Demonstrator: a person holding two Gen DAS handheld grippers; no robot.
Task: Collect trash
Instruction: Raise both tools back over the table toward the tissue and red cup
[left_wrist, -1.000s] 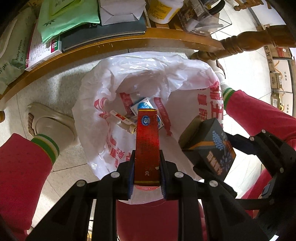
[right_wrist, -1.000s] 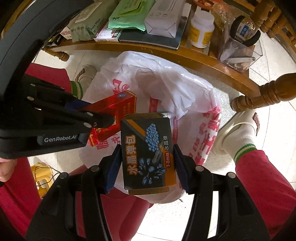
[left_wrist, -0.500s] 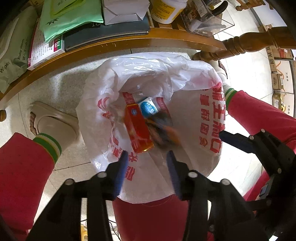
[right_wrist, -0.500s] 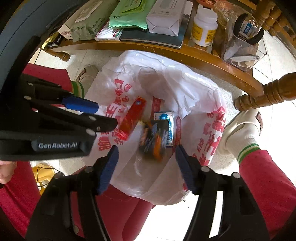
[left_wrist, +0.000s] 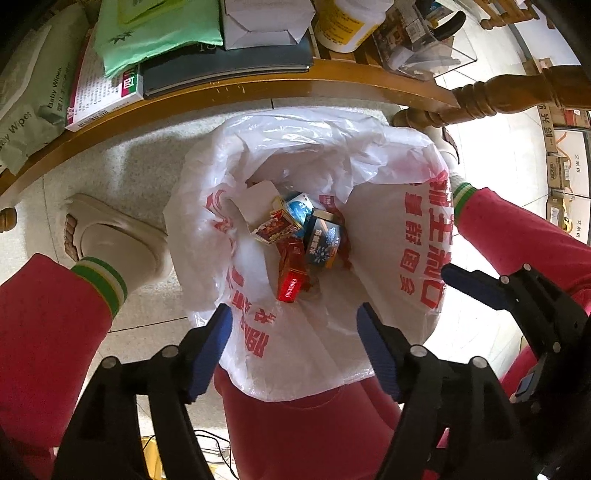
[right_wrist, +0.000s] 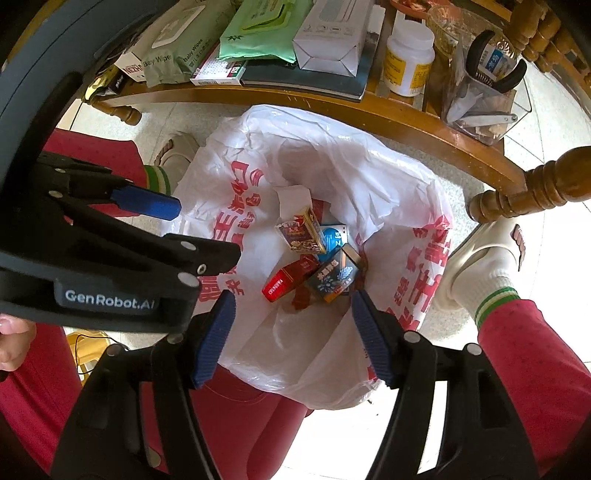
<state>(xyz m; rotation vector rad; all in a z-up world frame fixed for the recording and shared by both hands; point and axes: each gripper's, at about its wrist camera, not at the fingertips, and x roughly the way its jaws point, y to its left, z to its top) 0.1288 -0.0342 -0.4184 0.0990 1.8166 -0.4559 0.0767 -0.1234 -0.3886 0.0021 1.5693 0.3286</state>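
A white plastic trash bag (left_wrist: 388, 229) with red print stands open on the floor between the person's legs; it also shows in the right wrist view (right_wrist: 388, 192). Inside lie a long red box (left_wrist: 291, 273), a dark box with blue crystals (left_wrist: 321, 240) and several other small boxes. The red box (right_wrist: 288, 280) and the dark box (right_wrist: 334, 275) also show in the right wrist view. My left gripper (left_wrist: 293, 334) is open and empty above the bag's near rim. My right gripper (right_wrist: 291, 325) is open and empty above the bag.
A wooden table edge (left_wrist: 229, 92) curves above the bag, holding wipes packs, a green pack, a white box, a pill bottle (right_wrist: 406, 55) and a clear holder with pliers (right_wrist: 487, 85). A table leg (right_wrist: 528, 192) and the person's slippered feet (left_wrist: 110, 236) flank the bag.
Both grippers opened. The red box dropped from the left gripper and the dark box from the right gripper; both now lie in the bag.
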